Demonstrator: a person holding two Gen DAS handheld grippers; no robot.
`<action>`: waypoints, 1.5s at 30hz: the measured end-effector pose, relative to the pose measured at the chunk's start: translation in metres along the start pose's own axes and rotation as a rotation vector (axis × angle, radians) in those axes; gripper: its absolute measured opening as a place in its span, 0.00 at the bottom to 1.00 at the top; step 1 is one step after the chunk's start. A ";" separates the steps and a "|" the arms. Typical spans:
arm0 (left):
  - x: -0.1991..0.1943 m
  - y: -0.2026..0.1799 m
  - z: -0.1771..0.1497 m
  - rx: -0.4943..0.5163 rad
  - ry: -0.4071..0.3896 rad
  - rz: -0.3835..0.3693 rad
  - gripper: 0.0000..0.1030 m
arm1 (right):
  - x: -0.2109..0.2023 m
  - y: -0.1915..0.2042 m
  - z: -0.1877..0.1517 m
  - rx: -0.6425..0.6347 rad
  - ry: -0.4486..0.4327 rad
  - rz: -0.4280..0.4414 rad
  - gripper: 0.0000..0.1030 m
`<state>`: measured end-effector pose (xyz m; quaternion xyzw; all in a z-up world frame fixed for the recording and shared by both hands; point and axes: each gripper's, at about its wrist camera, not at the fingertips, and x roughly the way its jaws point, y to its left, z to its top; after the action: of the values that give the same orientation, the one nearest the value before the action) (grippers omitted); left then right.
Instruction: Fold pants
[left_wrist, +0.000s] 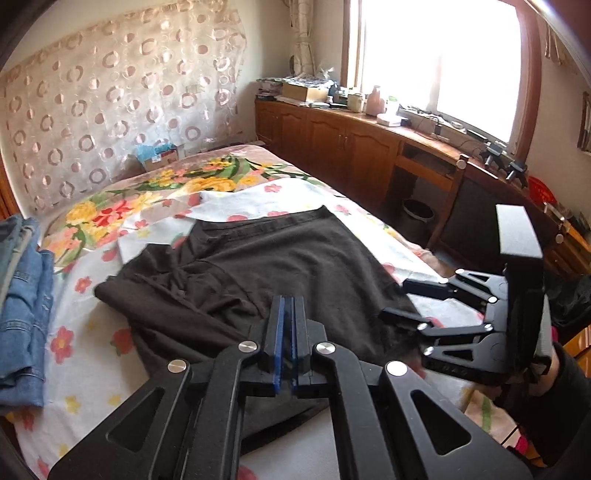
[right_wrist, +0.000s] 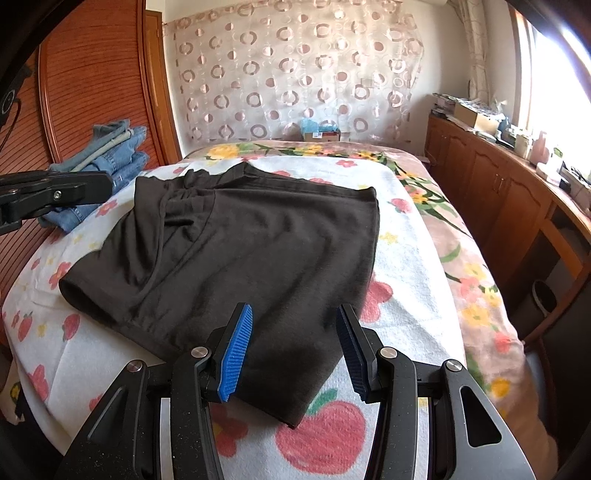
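Two grippers over the bed (right_wrist: 417, 295) — left gripper (left_wrist: 287, 332) jaws pressed together, right gripper (right_wrist: 295, 350) jaws spread — above dark pants (right_wrist: 240, 251) lying folded beside stacked jeans (right_wrist: 110, 162)

Near hem of black pants (left_wrist: 236, 266) hidden behind left gripper (left_wrist: 288, 306). Denim stack (left_wrist: 22, 295) cut by frame edge. Counter clutter (left_wrist: 332, 92) too small to identify.
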<state>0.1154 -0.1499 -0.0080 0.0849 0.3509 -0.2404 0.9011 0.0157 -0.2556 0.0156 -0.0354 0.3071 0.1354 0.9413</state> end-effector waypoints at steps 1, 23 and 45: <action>-0.001 0.002 -0.001 0.002 -0.001 0.007 0.15 | 0.000 0.000 0.001 0.004 -0.002 0.000 0.48; -0.011 0.083 -0.078 -0.141 0.041 0.139 0.76 | 0.010 0.066 0.001 -0.107 0.013 0.225 0.41; -0.015 0.085 -0.093 -0.148 0.037 0.148 0.76 | 0.014 0.063 0.014 -0.137 -0.013 0.240 0.05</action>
<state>0.0927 -0.0405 -0.0676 0.0483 0.3770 -0.1451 0.9135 0.0165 -0.1893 0.0199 -0.0616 0.2930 0.2676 0.9158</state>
